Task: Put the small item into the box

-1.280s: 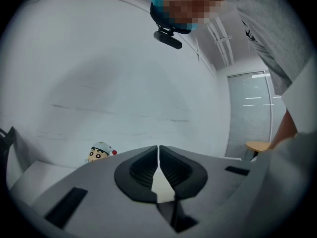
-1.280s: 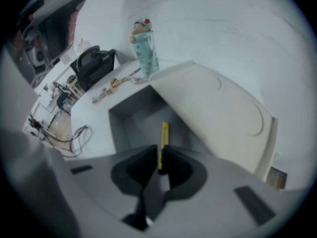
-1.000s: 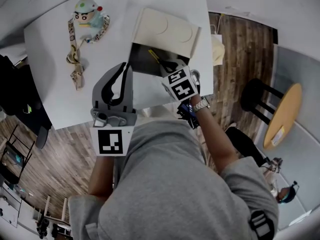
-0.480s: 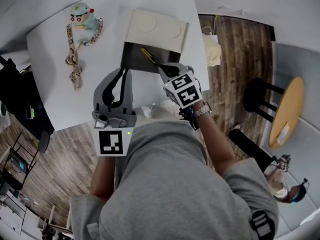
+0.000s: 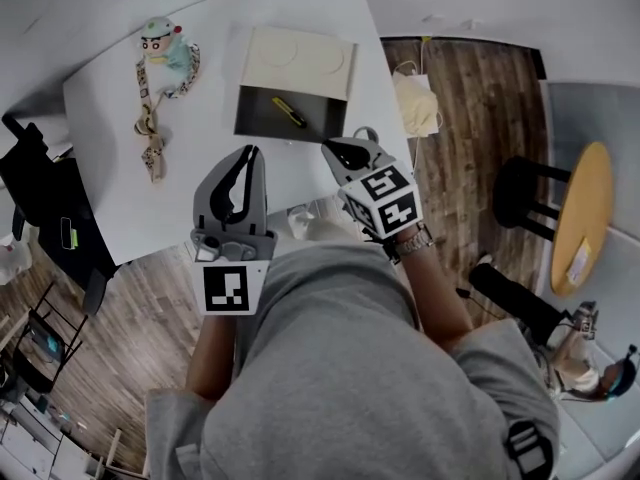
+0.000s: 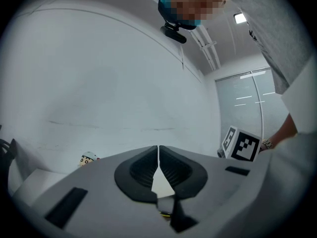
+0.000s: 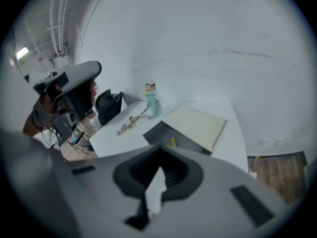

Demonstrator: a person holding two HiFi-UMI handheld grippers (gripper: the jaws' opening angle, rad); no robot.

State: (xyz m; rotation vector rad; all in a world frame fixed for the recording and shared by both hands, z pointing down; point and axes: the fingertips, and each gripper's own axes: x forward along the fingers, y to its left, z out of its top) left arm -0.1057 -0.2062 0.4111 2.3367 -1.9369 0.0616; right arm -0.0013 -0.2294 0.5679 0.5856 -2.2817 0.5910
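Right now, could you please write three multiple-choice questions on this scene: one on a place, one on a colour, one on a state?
1. Where does the small yellow item lie?
A. in a cup
B. inside the open box
C. on a shelf

2. What colour is the box's lid?
A. cream
B. red
C. green

3. How is the left claw?
A. wide open
B. shut on the item
C. shut, with nothing in it

Answers:
1 B, as the head view shows it on the box's dark floor.
2 A, as the raised lid is pale cream.
3 C, as its tips meet with nothing between them.

White table carries an open box, a doll and lanyard.
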